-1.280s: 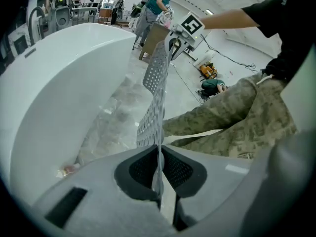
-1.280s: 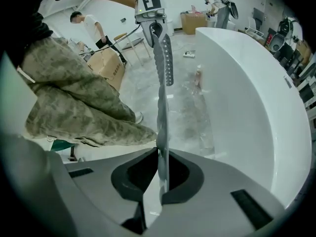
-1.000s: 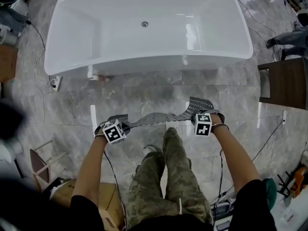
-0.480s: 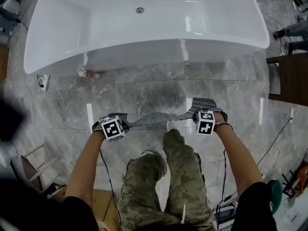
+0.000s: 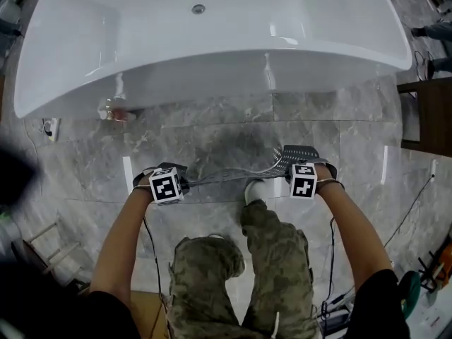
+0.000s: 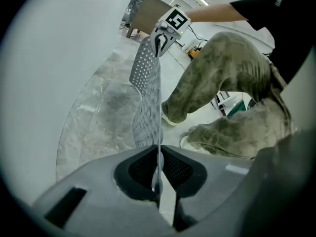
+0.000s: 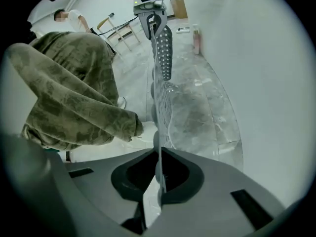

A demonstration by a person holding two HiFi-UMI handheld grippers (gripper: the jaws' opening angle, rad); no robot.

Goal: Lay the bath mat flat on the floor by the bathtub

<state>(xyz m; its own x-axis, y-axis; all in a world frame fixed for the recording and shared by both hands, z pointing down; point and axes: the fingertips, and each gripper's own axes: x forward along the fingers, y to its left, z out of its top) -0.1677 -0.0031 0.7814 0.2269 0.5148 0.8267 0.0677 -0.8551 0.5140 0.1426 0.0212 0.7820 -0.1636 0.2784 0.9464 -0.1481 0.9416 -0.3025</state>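
Right, bath mat (image 5: 227, 176) pinched at both ends, slung between my two grippers.

Left gripper (image 5: 168, 172) has its jaws clamped tight on the mat's left edge, and in the left gripper view the perforated sheet runs edge-on straight out from between the pads (image 6: 170, 169) toward the other gripper. Right gripper (image 5: 296, 164) is doing the same at the opposite end (thin grey edge squeezed dead centre in the right gripper view). The mat hangs as a narrow, slightly sagging strip between them, with its right corner curled up just beyond the right jaws. It sits over the grey marble floor (image 5: 212, 133), on my side of the white bathtub (image 5: 212, 48) and just ahead of my camouflage-trousered knees (image 5: 272, 253). I cannot tell whether it touches the floor.
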